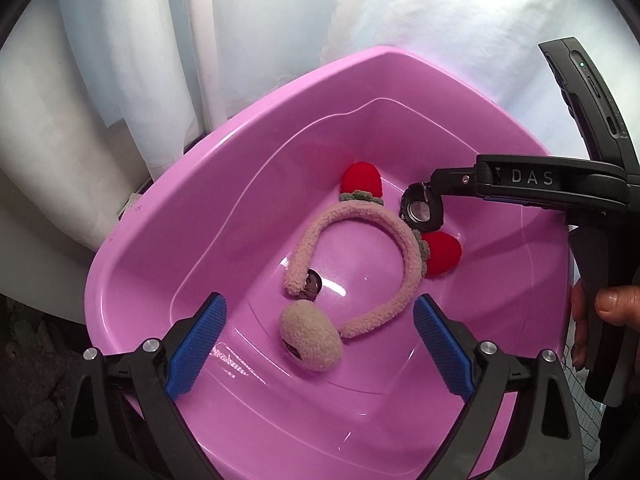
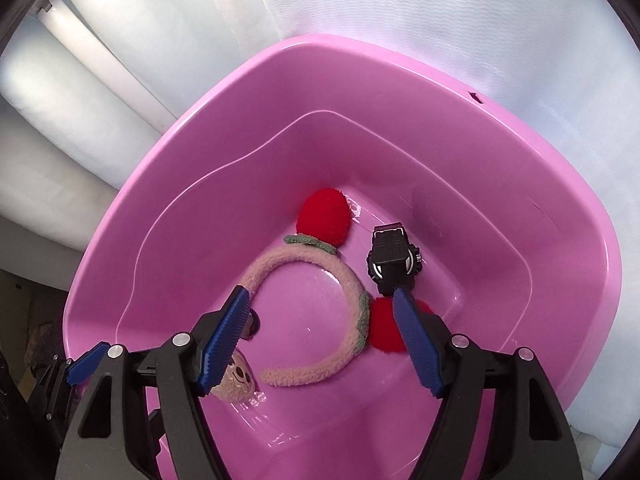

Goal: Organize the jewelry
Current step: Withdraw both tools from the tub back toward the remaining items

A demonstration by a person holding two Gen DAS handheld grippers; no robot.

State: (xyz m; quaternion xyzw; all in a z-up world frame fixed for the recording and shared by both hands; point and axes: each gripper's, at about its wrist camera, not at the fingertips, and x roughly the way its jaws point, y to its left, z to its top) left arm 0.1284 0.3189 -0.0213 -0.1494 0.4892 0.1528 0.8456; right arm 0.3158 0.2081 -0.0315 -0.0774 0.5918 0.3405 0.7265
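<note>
Glossy plastic basin (image 1: pixel 132 276), fuzzy headband (image 1: pixel 404 252)

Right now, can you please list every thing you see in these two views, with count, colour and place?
basin: one, pink plastic, fills the middle of both views, holds all the items.
headband: one, fuzzy beige-pink with two red pom-poms, lying on the basin floor.
plush ear pad: one, beige, at the near end of the headband.
watch: one, black, on the basin floor beside the headband.
curtain: white, behind the basin.
left tool: one, black with blue pads, open, above the ear pad.
right tool: one, black with blue pads, open, above the headband.
hand: one, holding the right tool's handle.
</note>
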